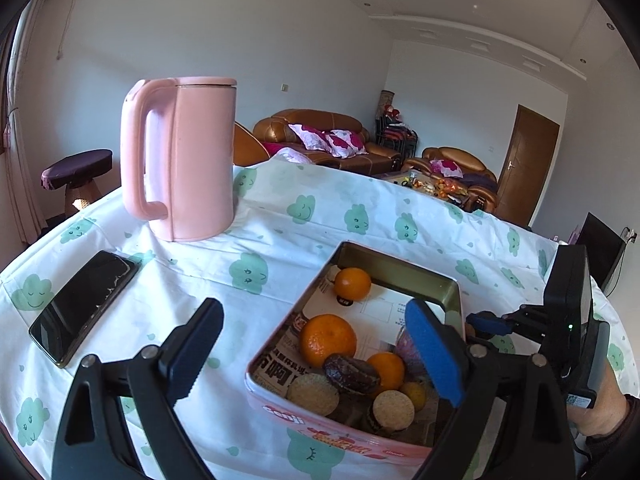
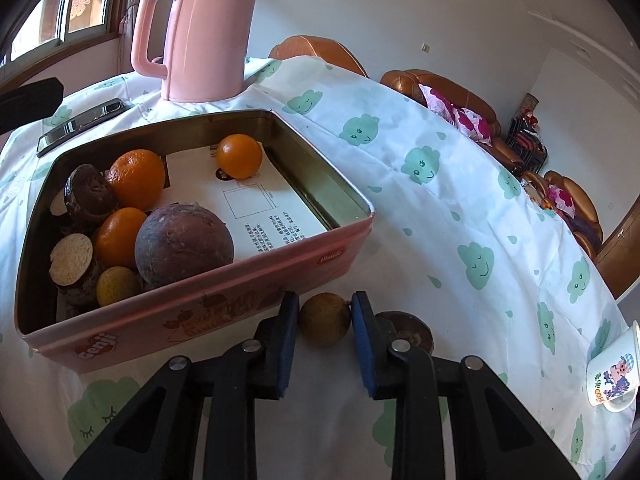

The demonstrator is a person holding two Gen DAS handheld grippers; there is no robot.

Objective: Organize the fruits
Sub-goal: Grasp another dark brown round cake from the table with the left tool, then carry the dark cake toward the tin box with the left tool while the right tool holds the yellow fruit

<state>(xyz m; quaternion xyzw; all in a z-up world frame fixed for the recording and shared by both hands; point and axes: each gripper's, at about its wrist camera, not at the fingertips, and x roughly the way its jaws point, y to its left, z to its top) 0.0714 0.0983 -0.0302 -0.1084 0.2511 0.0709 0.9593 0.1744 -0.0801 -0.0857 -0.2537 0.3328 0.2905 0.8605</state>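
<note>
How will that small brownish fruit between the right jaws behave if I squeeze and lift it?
The small fruit looks round, so it may roll if nudged. Its skin looks dull, probably not slippery. The right gripper brackets it near its widest part, so it should lift cleanly.

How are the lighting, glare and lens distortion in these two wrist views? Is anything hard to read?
Left wrist view: strong fisheye bend with dark vignetted corners; the phone screen is glossy and reflective; the tin interior is clearly lit. Right wrist view: warm sunlight from the window; the small brown fruit between the right gripper fingers is sharp, while the dark fruit behind it is shadowed and partly hidden.
</note>
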